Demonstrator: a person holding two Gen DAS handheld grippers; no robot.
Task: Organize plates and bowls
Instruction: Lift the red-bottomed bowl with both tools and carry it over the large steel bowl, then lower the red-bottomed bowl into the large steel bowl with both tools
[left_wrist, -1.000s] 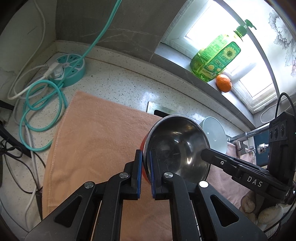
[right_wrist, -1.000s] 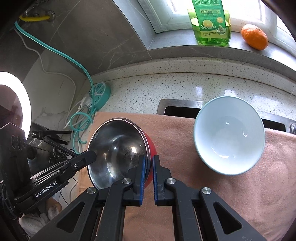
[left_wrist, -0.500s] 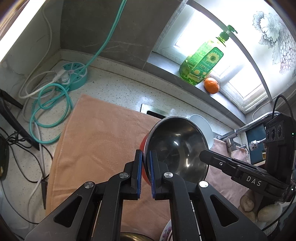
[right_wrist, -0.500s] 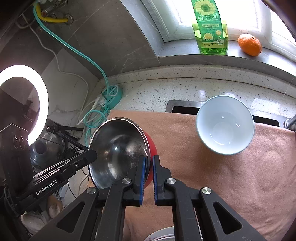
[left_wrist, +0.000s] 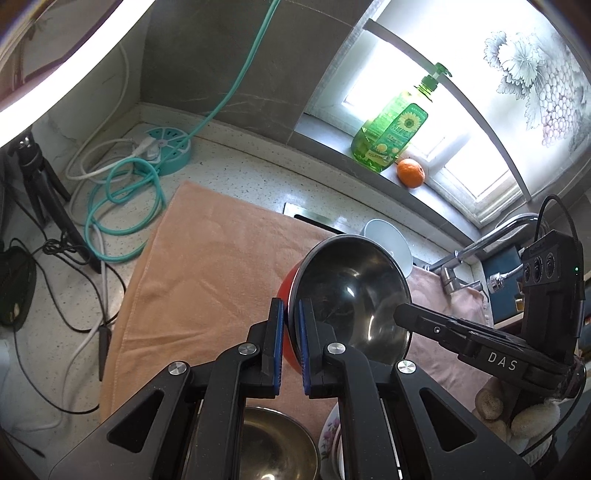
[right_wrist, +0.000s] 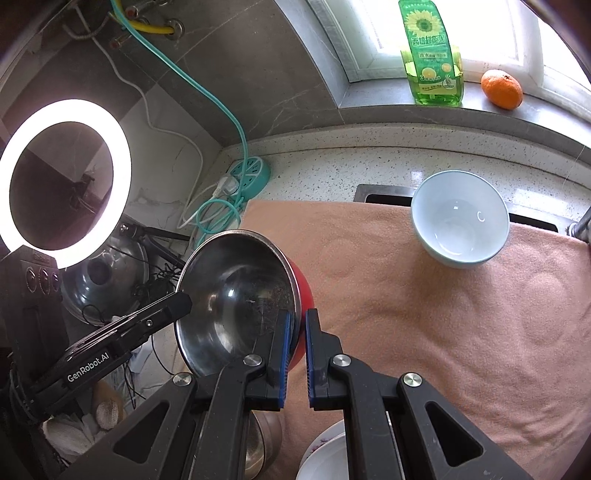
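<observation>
Both tongs clenched on one red bowl (left_wrist: 290, 291), steel-lined, at opposite rims: left gripper (left_wrist: 291, 343) on the near edge in its view, right gripper (right_wrist: 298, 350) likewise; bowl held tilted in the air over the towel (right_wrist: 461, 332), touching nothing else. Still to sort: white bowl (right_wrist: 460, 218) upright on the towel's far side by the sink; steel bowl (left_wrist: 273, 446) and floral plate (left_wrist: 330, 435) just below the tongs. Judged early to midway; no stack visible yet; red bowl not yet set down.
</observation>
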